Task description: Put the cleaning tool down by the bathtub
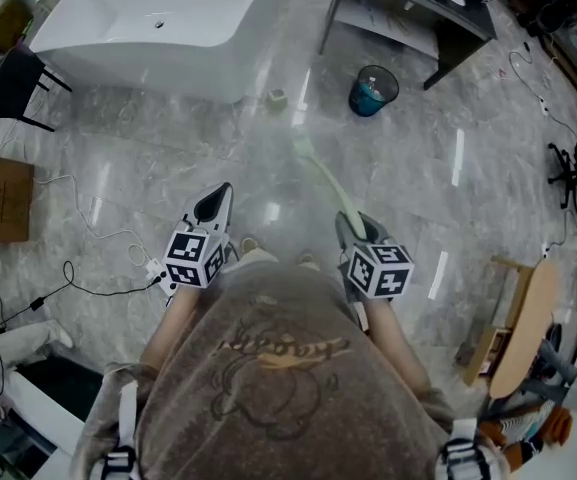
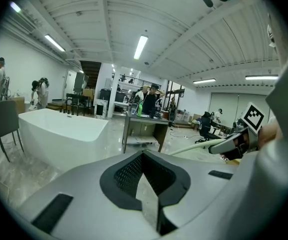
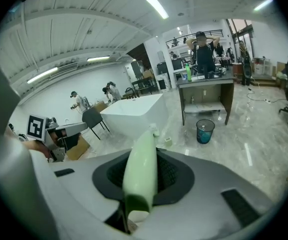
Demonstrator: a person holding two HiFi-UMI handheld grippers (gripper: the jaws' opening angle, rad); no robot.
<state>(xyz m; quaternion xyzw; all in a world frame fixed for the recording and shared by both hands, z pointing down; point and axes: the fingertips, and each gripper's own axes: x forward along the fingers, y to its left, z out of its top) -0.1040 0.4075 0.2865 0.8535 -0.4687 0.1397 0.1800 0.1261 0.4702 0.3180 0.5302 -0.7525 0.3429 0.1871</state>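
Currently, item one: cleaning tool, pale green, long-handled, clamped between the jaws of our right gripper and pointing up-frame toward the bathtub (white, upper left of the head view). Item two: left gripper, jaws closed tip to tip on nothing. Status, as we judge it: tool in hand, well apart from the tub, not yet set down. We count the approach, the lowering and the release as outstanding.

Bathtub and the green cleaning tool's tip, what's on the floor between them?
Head view: mostly bare marble floor, except one small pale object lying beside the bathtub, just past the cleaning tool.
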